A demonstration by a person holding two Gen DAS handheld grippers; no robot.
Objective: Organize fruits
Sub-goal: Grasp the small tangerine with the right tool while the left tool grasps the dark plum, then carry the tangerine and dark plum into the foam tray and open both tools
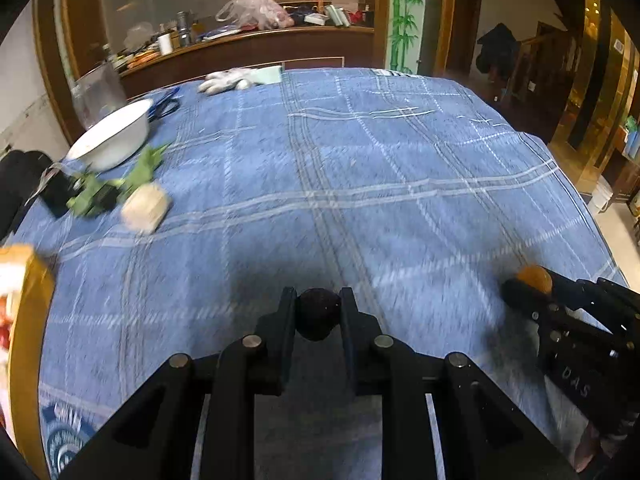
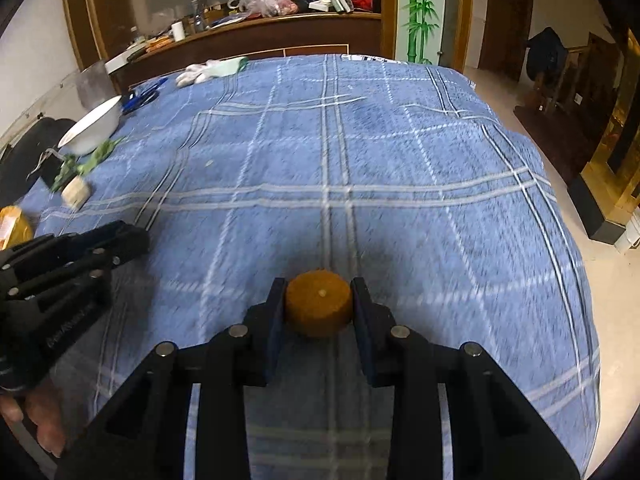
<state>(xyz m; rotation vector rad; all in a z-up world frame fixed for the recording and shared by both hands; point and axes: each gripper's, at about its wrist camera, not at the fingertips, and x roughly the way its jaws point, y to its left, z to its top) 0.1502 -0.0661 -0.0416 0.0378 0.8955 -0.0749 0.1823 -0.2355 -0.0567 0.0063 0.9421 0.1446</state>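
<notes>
My left gripper [image 1: 318, 304] is shut on a small dark round fruit [image 1: 318, 314] and holds it above the blue checked cloth [image 1: 360, 184]. My right gripper [image 2: 319, 300] is shut on an orange fruit [image 2: 319, 304], also above the cloth. In the left wrist view the right gripper [image 1: 532, 286] shows at the right edge with the orange fruit [image 1: 535, 278] in it. In the right wrist view the left gripper [image 2: 128, 236] shows at the left edge; its fruit is hidden there.
A white bowl [image 1: 110, 138] stands at the table's far left, with green leaves [image 1: 116, 188] and a pale block [image 1: 145, 208] beside it. A yellow-rimmed container [image 1: 28, 320] is at the left edge. White gloves [image 1: 230, 80] lie at the far edge.
</notes>
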